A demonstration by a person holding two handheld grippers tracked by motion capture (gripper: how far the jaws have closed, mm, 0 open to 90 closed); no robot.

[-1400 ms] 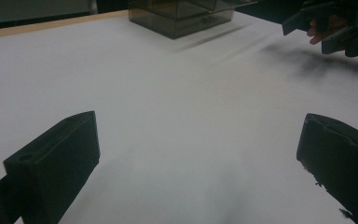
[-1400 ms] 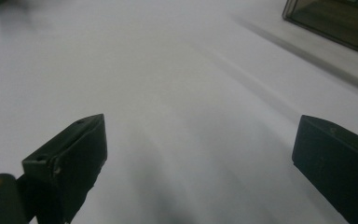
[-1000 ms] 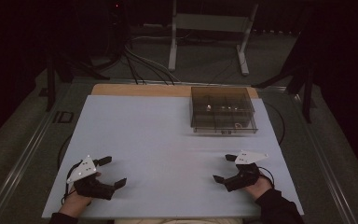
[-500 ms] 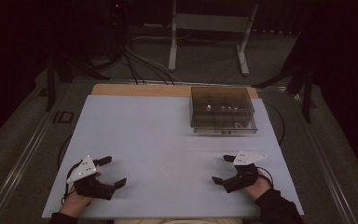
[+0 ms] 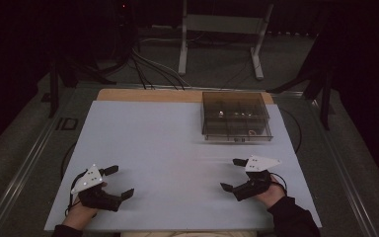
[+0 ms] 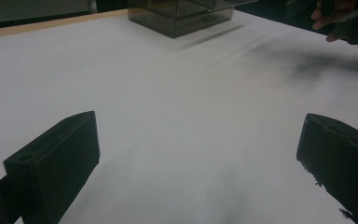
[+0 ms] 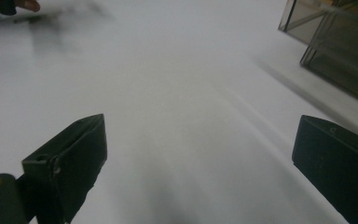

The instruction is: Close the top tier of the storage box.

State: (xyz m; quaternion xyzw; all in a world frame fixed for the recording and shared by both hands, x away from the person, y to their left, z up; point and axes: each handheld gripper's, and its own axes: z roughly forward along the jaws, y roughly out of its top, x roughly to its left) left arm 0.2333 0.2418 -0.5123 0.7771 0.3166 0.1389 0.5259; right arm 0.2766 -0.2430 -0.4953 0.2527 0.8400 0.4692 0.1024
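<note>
The person's two hands rest at the near edge of the pale grey table top (image 5: 168,148), each holding a black two-jaw gripper. The left gripper (image 5: 118,182) sits at the near left corner with its jaws spread wide and nothing between them; in the left gripper view (image 6: 200,158) there is just bare table surface between the two black jaws. The right gripper (image 5: 233,174) sits at the near right, topped by a grey three-cornered plate, and its jaws are likewise spread wide apart over bare table, as the right gripper view (image 7: 200,158) shows.

The smoky, see-through plastic box with inner compartments (image 5: 236,116) stands toward the far right of the table, close to the wooden strip (image 5: 148,95) along the far edge. It lies well apart from both grippers. It is straight ahead of the right gripper and across the table on a diagonal from the left one. A few small bits lie in its compartments, too small to tell what they are. In the left gripper view the box (image 6: 182,16) sits at the top edge, far beyond the jaws; in the right gripper view it (image 7: 335,42) is at the upper right corner, off to the side of the jaws.

Neither gripper touches the box or anything else but the table.
</note>
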